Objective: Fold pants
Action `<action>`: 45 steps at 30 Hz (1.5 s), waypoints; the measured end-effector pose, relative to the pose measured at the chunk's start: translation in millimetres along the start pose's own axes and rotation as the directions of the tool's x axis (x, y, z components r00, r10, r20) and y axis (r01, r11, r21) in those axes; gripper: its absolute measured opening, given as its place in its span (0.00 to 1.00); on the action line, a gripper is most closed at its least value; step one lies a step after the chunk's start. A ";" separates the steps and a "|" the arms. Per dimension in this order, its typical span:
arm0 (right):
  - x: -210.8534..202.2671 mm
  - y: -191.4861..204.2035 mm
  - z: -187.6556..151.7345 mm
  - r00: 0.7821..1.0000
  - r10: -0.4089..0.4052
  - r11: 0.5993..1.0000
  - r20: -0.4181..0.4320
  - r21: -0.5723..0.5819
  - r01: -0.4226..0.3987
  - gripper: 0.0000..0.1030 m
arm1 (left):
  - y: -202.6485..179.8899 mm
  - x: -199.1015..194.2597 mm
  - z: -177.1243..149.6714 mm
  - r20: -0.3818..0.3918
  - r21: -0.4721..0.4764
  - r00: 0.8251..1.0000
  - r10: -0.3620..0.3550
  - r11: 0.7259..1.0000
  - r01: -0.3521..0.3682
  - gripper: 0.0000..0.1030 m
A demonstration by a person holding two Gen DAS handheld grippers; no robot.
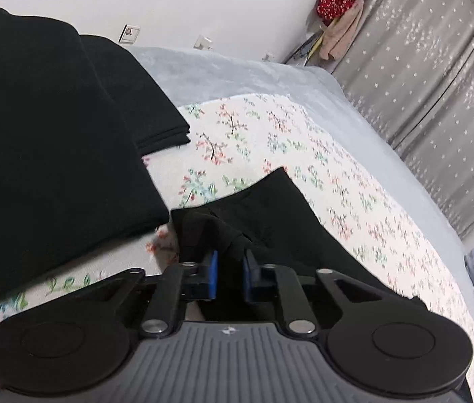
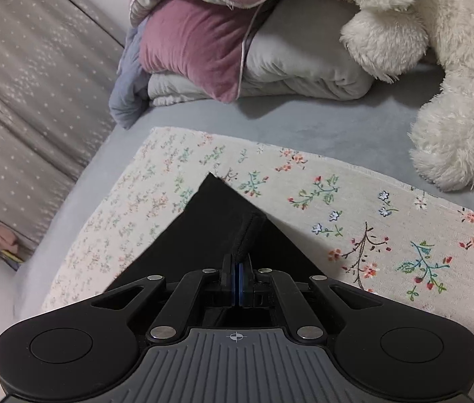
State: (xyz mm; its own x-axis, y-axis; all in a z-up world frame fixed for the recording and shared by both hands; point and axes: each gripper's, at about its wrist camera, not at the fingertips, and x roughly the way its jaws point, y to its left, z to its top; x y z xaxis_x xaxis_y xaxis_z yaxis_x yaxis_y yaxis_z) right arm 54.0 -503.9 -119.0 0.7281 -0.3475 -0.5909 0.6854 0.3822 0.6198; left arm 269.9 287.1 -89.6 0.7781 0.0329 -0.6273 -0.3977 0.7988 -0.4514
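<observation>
black pants (image 2: 210,231), floral cloth (image 2: 337,208), no legible writing

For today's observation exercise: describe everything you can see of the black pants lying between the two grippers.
The black pants are plain, matte, soft knit-looking fabric, lying on the floral cloth with one corner pointing away. The right gripper is shut on a raised, ribbed fold of them. In the left view the pants bunch up between the blue pads of the left gripper, which press on the cloth.

Bed with pale grey-blue plush cover (image 2: 304,124). White floral-print cloth (image 2: 337,208) spread on it. Folded grey duvet (image 2: 304,63) at far end.
</observation>
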 end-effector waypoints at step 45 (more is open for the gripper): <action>21.4 32.7 -29.5 0.950 -0.309 0.837 -0.051 -0.489 0.247 0.25 | -77.7 24.4 -25.8 -0.007 0.378 0.983 0.181 0.911 -0.165 0.66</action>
State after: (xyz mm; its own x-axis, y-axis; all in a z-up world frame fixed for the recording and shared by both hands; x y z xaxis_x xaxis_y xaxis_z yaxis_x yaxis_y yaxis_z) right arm 91.6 -473.6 -126.6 0.4787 -0.4047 -0.7791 0.7481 0.6525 0.1207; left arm 307.2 210.4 -86.2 0.6897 0.1728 -0.7031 -0.3072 0.9492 -0.0680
